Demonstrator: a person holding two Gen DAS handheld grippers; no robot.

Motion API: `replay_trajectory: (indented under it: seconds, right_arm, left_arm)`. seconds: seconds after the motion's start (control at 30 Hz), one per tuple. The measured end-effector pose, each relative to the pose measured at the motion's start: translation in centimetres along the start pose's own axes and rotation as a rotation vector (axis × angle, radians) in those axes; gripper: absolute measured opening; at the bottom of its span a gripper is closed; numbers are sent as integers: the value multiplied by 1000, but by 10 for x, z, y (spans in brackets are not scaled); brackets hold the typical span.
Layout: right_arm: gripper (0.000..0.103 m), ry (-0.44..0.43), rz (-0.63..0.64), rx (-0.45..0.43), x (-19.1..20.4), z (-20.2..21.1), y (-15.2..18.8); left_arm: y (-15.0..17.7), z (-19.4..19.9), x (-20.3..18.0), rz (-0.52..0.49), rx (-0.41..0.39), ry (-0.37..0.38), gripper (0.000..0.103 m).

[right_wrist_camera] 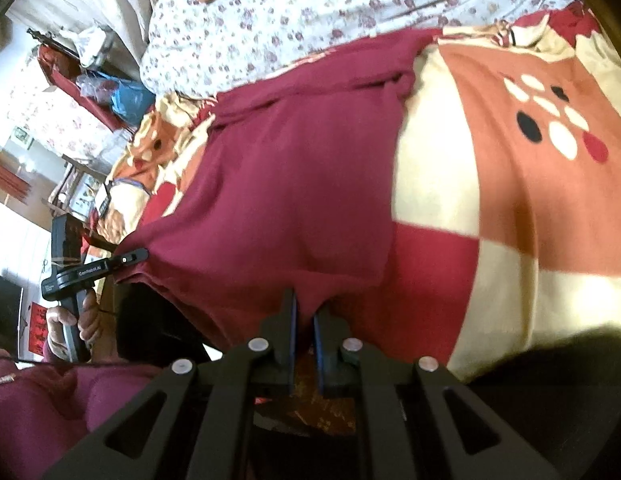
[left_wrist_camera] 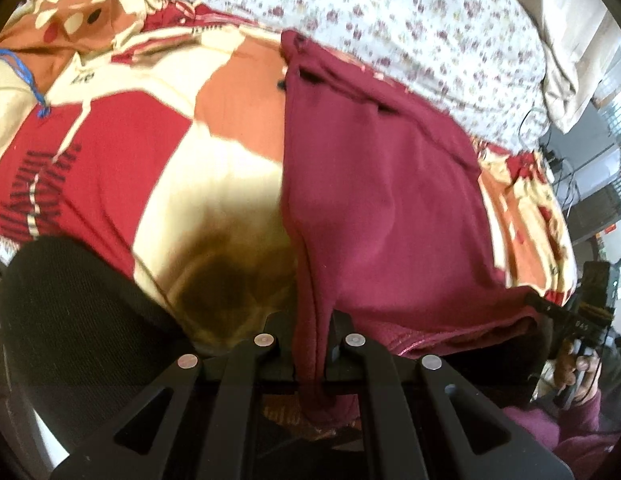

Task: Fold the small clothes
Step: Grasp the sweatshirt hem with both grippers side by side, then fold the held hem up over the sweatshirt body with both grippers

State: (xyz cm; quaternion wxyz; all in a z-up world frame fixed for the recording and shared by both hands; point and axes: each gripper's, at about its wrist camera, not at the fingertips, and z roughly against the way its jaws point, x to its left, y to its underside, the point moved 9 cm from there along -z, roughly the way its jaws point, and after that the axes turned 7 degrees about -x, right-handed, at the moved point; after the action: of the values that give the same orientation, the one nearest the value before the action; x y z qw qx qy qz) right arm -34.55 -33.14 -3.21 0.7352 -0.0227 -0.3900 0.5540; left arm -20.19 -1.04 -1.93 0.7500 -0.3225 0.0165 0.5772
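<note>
A maroon garment (left_wrist_camera: 374,200) lies spread on the bed's patterned blanket; it also shows in the right wrist view (right_wrist_camera: 294,184). My left gripper (left_wrist_camera: 310,324) is shut on the garment's near left edge, cloth bunched between the fingers. My right gripper (right_wrist_camera: 305,312) is shut on the garment's near right edge. Each gripper shows in the other's view, the right gripper (left_wrist_camera: 550,308) and the left gripper (right_wrist_camera: 128,258) at the cloth's opposite near corners. The garment's far end reaches toward the floral sheet.
A red, orange and cream blanket (left_wrist_camera: 158,152) covers the bed, also in the right wrist view (right_wrist_camera: 510,184). A floral sheet (left_wrist_camera: 390,20) lies at the far side. A black mesh chair back (left_wrist_camera: 70,320) stands near left. Cluttered shelves (right_wrist_camera: 90,80) are beyond the bed.
</note>
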Motion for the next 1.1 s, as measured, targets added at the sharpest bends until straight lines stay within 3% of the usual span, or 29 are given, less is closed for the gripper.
replay_trajectory:
  seconds: [0.3, 0.4, 0.47, 0.57, 0.67, 0.77, 0.93, 1.1]
  right_arm:
    - [7, -25, 17, -84, 11, 7, -40]
    - [7, -27, 11, -125, 13, 12, -57]
    - [7, -34, 16, -152, 19, 20, -66]
    - [7, -59, 63, -193, 34, 40, -75]
    - [7, -60, 79, -218, 37, 52, -80]
    - [7, -57, 63, -224, 29, 54, -83]
    - [7, -44, 25, -184, 15, 30, -83]
    - [7, -44, -21, -183, 5, 8, -93]
  left_arm:
    - [-36, 12, -14, -16, -86, 32, 0]
    - [-49, 25, -24, 3, -138, 104, 0]
    - [-55, 42, -36, -30, -177, 146, 0]
    - [-55, 59, -46, -94, -207, 147, 0]
    - [-44, 56, -48, -103, -153, 170, 0]
    - [-31, 34, -38, -97, -76, 108, 0]
    - [-21, -7, -16, 24, 53, 74, 0]
    - [-40, -10, -16, 52, 32, 90, 0]
